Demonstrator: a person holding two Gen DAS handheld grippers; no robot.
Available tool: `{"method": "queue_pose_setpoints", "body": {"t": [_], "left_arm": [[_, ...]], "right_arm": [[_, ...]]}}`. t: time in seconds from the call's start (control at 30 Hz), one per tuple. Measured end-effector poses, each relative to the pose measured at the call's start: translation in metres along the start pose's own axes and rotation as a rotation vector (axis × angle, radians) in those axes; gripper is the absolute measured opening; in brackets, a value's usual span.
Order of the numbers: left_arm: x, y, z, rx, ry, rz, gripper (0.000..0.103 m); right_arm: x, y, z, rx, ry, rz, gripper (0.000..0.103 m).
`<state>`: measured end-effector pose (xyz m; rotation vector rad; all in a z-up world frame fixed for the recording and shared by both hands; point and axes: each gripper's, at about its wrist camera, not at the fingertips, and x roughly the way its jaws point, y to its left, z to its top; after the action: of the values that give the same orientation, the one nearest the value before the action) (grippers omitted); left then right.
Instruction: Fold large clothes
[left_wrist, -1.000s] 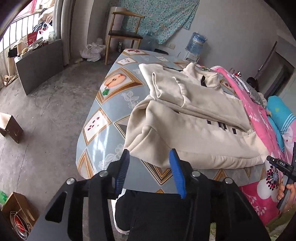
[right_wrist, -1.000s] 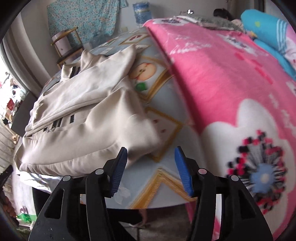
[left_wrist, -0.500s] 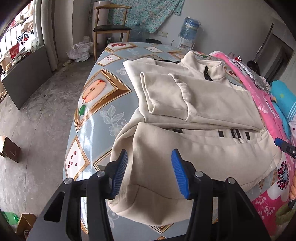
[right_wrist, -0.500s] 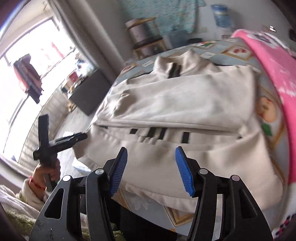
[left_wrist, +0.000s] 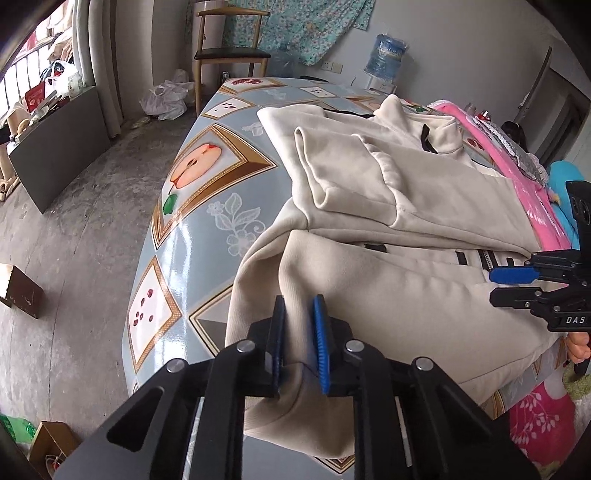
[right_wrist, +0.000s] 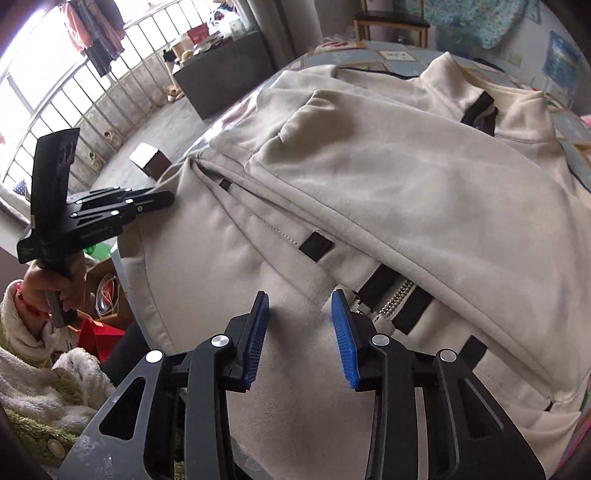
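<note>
Around the counter w/ its blue fruit-print cover: wooden chair at the far end, white plastic bags on the concrete floor beside it, water jug by the wall, dark cabinet under the barred window, small brown box on the floor. Pink floral blanket runs along the counter's far side, just beside the garment. Nothing lies on top of the garment.

Cream zip jacket lies flat across the counter, collar twd the far end, one sleeve folded in over the chest, cuff facing the window side. Black trim tabs and a metal zipper show at the front opening; near hem hangs a bit over the counter edge.

Left gripper: jaws closing, pads pinching a raised ridge of jacket fabric at the near-left hem corner. Right gripper: jaws closing, pads still apart, pointing down at the lower front panel just left of the zipper; fabric sits betw the fingers, not yet clamped. A hand in a fuzzy sleeve carries the left gripper.
</note>
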<state>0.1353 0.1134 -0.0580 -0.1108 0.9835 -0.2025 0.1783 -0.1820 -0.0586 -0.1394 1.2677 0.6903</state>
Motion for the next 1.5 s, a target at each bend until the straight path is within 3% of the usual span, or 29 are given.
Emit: {"method": "queue_pose_setpoints", "body": {"t": [0.03, 0.2, 0.3, 0.43, 0.57, 0.7, 0.8, 0.87, 0.93, 1.07, 1.17, 1.2, 1.43, 1.47, 1.5], "left_arm": [[-0.002, 0.001, -0.001, -0.006, -0.008, -0.003, 0.012], [-0.01, 0.009, -0.005, -0.062, -0.026, -0.028, 0.011], [-0.015, 0.013, -0.007, -0.094, -0.035, -0.042, 0.011], [-0.024, 0.014, -0.001, -0.113, -0.068, -0.05, 0.011], [-0.012, 0.018, 0.004, -0.137, -0.026, -0.045, 0.012], [-0.006, 0.013, 0.004, -0.093, -0.008, -0.01, 0.013], [-0.002, 0.008, 0.001, -0.05, -0.004, 0.029, 0.013], [-0.002, 0.004, -0.001, -0.027, -0.009, 0.056, 0.013], [-0.001, 0.002, -0.001, -0.011, -0.012, 0.073, 0.013], [-0.001, 0.002, -0.002, -0.005, -0.009, 0.078, 0.013], [-0.001, 0.002, -0.002, -0.004, -0.008, 0.078, 0.013], [-0.001, 0.002, -0.002, -0.004, -0.008, 0.079, 0.013], [-0.002, 0.001, -0.002, 0.001, -0.006, 0.09, 0.013], [-0.002, 0.0, -0.002, 0.001, -0.007, 0.092, 0.013], [-0.003, 0.0, -0.002, 0.001, -0.009, 0.093, 0.013]], "right_arm": [[0.0, 0.003, -0.001, -0.017, 0.01, -0.012, 0.032], [-0.006, 0.028, -0.014, -0.155, 0.04, -0.15, 0.004], [-0.018, 0.042, -0.01, -0.205, -0.021, -0.257, 0.002], [-0.031, 0.046, 0.008, -0.207, -0.1, -0.329, 0.002], [-0.004, 0.039, 0.013, -0.204, -0.074, -0.375, 0.002], [0.02, 0.04, 0.005, -0.214, -0.065, -0.407, 0.002], [0.011, 0.034, 0.005, -0.142, -0.078, -0.381, 0.006], [-0.002, 0.02, 0.004, -0.061, -0.101, -0.344, 0.018], [-0.028, 0.0, -0.004, 0.055, -0.15, -0.336, 0.021], [-0.088, -0.054, -0.04, 0.311, -0.24, -0.332, 0.027], [-0.114, -0.084, -0.072, 0.439, -0.24, -0.378, 0.036], [-0.118, -0.092, -0.081, 0.475, -0.23, -0.373, 0.041], [-0.091, -0.102, -0.104, 0.546, -0.155, -0.376, 0.043], [-0.083, -0.102, -0.104, 0.544, -0.136, -0.401, 0.043], [-0.075, -0.102, -0.104, 0.54, -0.117, -0.432, 0.035]]}}
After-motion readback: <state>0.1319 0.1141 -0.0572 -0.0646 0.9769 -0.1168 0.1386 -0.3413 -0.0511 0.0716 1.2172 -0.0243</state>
